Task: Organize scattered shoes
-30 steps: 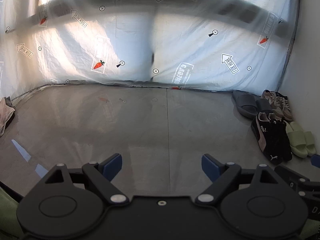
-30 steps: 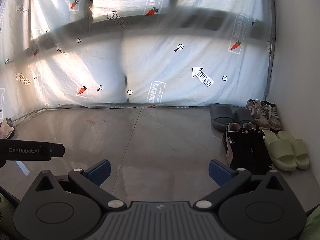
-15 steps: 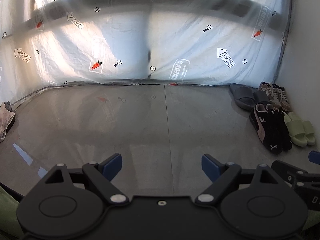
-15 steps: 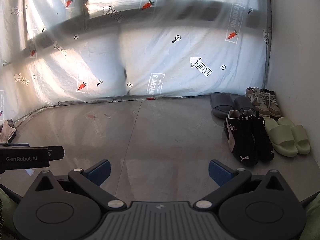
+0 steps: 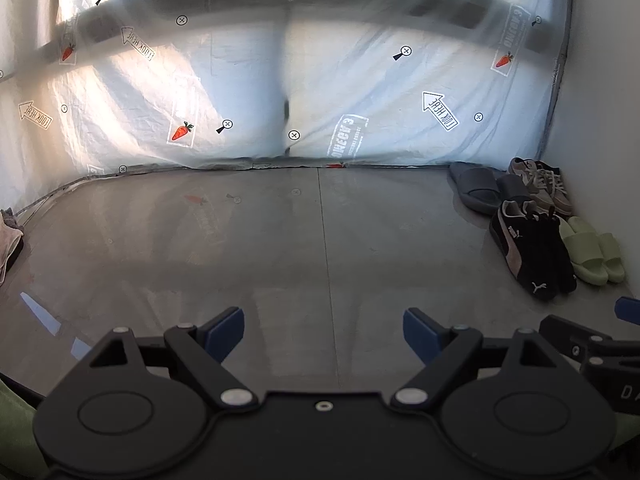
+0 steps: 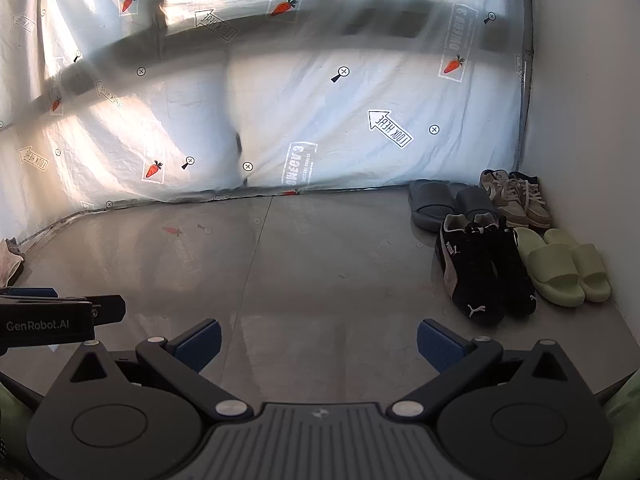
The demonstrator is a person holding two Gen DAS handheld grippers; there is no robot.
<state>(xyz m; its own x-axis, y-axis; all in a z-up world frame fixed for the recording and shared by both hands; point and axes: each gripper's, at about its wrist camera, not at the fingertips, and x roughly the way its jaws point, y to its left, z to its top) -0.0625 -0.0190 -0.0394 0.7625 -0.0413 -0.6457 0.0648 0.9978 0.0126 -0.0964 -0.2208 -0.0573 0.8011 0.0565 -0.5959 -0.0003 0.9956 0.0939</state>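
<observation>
Pairs of shoes stand side by side in the right corner by the white wall: black sneakers (image 6: 484,270) (image 5: 532,252), pale green slides (image 6: 564,266) (image 5: 594,250), dark grey slides (image 6: 448,204) (image 5: 482,190) and beige laced sneakers (image 6: 516,196) (image 5: 542,184). My left gripper (image 5: 323,330) hangs open above bare floor, nothing between its blue pads. My right gripper (image 6: 318,344) is open too and holds nothing, with the black sneakers just ahead to its right. The left gripper's body (image 6: 48,318) shows at the right wrist view's left edge.
A grey tiled floor (image 5: 280,240) runs to a printed plastic sheet (image 5: 320,100) at the back. A white wall (image 6: 584,120) closes the right side. A crumpled pinkish cloth (image 5: 10,240) lies at the far left by the sheet's foot.
Both views have tilted slightly, so the shoes sit a little higher and further left in the frames. The shoes have not moved and both grippers stay open.
</observation>
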